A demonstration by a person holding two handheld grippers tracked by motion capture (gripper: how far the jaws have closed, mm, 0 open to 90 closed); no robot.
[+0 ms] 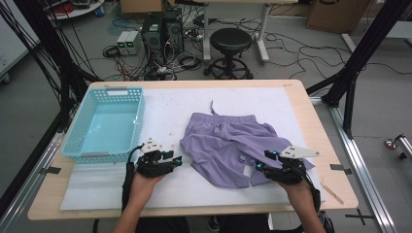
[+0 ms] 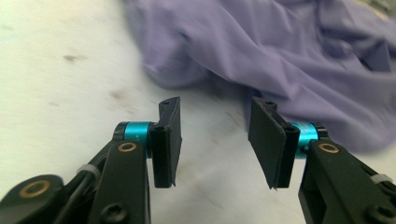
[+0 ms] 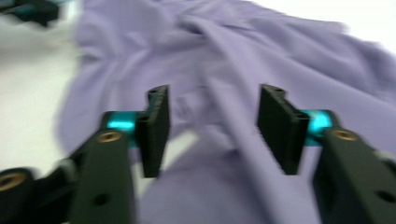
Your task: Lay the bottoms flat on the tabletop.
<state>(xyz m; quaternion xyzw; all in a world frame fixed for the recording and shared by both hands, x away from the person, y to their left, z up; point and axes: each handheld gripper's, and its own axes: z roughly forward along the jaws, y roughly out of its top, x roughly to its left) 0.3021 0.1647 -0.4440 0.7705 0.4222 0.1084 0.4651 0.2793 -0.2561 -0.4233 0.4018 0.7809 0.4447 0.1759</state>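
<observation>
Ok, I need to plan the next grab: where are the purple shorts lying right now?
In the high view the purple shorts lie crumpled on the white mat, right of centre, between the left gripper and right gripper, right of the blue basket.

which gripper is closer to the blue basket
Left. The left gripper sits just off the blue basket's near right corner; the right gripper is across the purple shorts, at their far side.

The shorts [image 1: 228, 145] are showing plain lilac. The basket [image 1: 136, 121] is looking pale turquoise, the mat [image 1: 165, 109] white.
</observation>
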